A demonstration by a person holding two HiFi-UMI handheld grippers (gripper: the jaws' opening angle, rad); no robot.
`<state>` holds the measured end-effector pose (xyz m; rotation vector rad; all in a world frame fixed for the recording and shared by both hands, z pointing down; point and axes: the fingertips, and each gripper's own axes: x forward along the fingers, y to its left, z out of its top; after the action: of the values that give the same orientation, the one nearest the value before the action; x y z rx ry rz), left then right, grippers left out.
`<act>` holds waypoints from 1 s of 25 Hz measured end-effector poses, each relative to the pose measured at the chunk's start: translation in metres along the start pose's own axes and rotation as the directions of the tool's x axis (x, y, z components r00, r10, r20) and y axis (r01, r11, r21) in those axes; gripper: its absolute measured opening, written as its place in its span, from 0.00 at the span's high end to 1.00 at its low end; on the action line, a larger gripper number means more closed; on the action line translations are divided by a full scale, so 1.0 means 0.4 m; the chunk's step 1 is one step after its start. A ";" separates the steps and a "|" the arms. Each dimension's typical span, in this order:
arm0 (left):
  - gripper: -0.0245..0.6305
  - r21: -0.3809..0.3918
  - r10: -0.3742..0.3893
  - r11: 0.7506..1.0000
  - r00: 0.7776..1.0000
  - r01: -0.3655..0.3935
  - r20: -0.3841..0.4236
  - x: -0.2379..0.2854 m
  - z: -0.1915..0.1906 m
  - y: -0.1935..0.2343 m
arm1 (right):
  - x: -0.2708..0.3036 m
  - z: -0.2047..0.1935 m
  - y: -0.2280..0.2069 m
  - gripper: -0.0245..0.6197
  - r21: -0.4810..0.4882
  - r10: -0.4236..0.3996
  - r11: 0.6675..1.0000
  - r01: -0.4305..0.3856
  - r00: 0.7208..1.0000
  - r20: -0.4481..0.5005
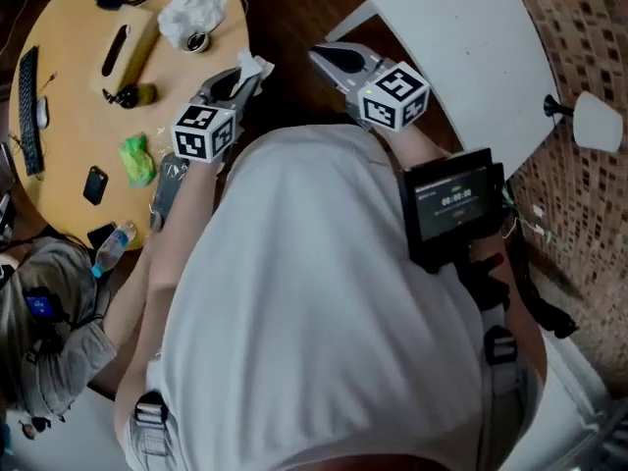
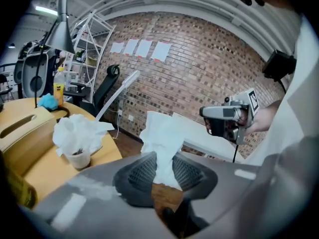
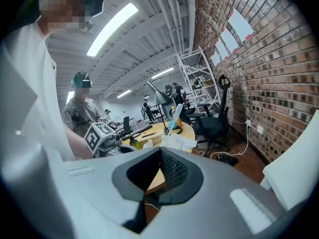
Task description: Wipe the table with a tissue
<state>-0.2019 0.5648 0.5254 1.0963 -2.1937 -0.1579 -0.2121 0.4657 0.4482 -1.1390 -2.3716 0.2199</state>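
the left gripper point(image 2: 162, 157) has its jaws clamped on a white tissue point(image 2: 160, 131). the sheet is pinched between the ribbed pads and stands up out of them in a crumpled plume. in the head view this gripper is held just off the right edge of the round wooden bench point(image 1: 69, 96), over the dark floor. the tissue is in the air and touches no surface.

the right gripper point(image 3: 159, 151) has its jaws together at the tips with nothing between them. it is held to the right of the left one and apart from it, beside the left corner of a white bench point(image 1: 471, 57).

on the round wooden bench, a small cup point(image 1: 197, 41) stuffed with crumpled tissues stands at the far side. left of it lies a wooden box point(image 1: 128, 52) with a slot in its top, and a small yellow bottle point(image 1: 139, 94) lies just near of the box. nearer still are a crumpled green thing point(image 1: 137, 158) and a black phone point(image 1: 95, 184). a keyboard point(image 1: 29, 111) lies along the left edge, and a clear bottle point(image 1: 115, 246) with a blue cap lies at the near edge.

a brick wall point(image 2: 199, 68) stands beyond both benches. another person point(image 1: 44, 341) in grey is at the near left, beside the round bench.
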 end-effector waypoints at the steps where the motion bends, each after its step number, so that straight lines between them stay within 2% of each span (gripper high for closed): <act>1: 0.81 0.019 -0.015 1.000 1.000 0.014 0.011 0.010 0.014 -0.018 | -0.018 0.004 -0.001 0.95 -0.002 -0.013 1.000 0.013 1.000 0.015; 4: 0.81 0.065 -0.101 0.993 0.994 0.099 0.030 0.054 0.034 -0.090 | -0.092 0.006 -0.007 0.95 -0.013 -0.062 0.998 0.063 0.997 0.049; 7: 0.81 0.097 -0.173 0.981 0.985 0.171 0.015 0.082 0.032 -0.136 | -0.136 -0.001 -0.005 0.95 -0.021 -0.089 0.996 0.091 0.994 0.069; 15: 0.81 0.148 -0.232 0.961 0.972 0.233 -0.025 0.156 0.042 -0.238 | -0.252 -0.063 -0.033 0.95 0.050 -0.170 0.985 0.164 0.977 0.126; 25: 0.81 0.180 -0.240 0.953 0.970 0.242 -0.030 0.279 0.108 -0.365 | -0.447 -0.103 -0.118 0.95 0.093 -0.235 0.971 0.222 0.957 0.172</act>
<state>-0.1783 0.3804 0.4936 1.4653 -2.0932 -0.0588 -0.1297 0.2958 0.4352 -0.8326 -2.6077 0.3390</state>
